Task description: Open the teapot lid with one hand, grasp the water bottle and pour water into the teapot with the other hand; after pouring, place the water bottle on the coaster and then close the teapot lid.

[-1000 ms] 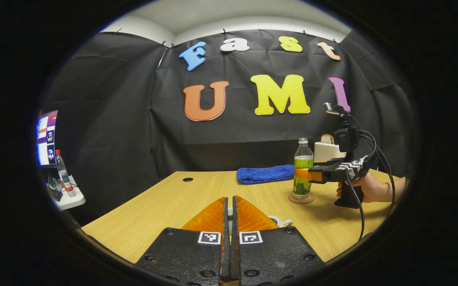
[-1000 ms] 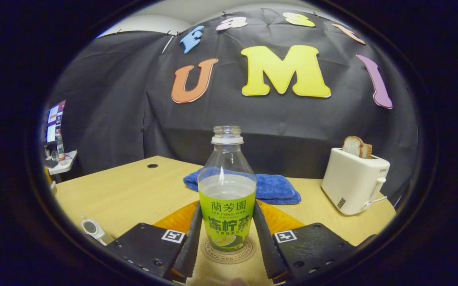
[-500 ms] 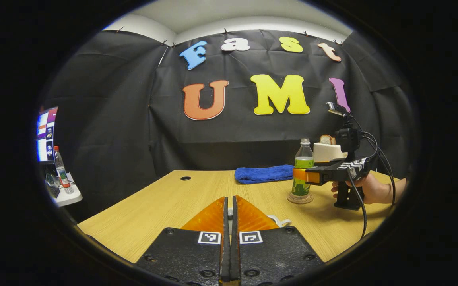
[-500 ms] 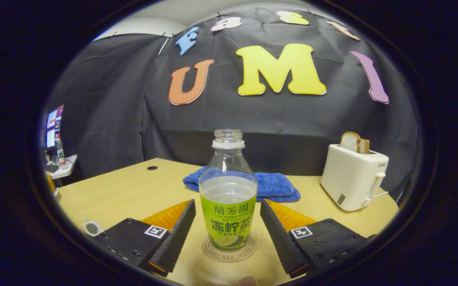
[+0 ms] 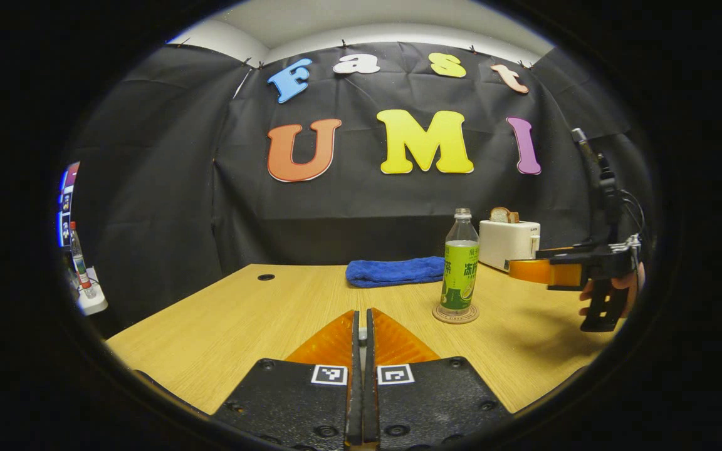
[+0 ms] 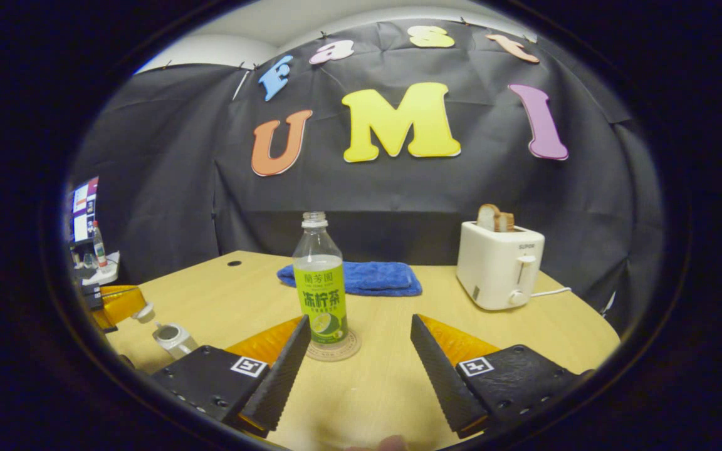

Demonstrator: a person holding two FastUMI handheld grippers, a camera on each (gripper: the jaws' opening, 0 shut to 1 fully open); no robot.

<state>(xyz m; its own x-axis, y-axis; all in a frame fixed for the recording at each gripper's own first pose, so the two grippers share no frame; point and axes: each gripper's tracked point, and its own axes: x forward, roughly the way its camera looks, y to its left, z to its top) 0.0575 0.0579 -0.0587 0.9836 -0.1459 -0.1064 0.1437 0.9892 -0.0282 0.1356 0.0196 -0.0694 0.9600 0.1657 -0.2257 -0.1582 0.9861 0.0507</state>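
The clear water bottle [image 6: 320, 288] with a green label and no cap stands upright on a round coaster [image 6: 336, 352] on the wooden table. My right gripper [image 6: 359, 322] is open, pulled back, with the bottle ahead of its left finger and untouched. In the left gripper view the bottle [image 5: 460, 269] and coaster [image 5: 455, 315] sit right of centre, and the right gripper [image 5: 527, 271] hovers to their right in a hand [image 5: 615, 289]. My left gripper [image 5: 361, 316] is shut on a small white piece, the teapot lid [image 6: 145, 311], held just above the open white teapot [image 6: 173, 338].
A folded blue towel [image 6: 367, 277] lies behind the bottle. A white toaster [image 6: 499, 269] holding bread stands at the back right, its cord trailing right. A cable hole [image 5: 266, 277] marks the table's far left. A side shelf [image 5: 88, 304] with a bottle stands beyond the left edge.
My right gripper opened off the bottle and drew back to the right, leaving it on the coaster. The left gripper stayed shut and its view turned a little rightward.
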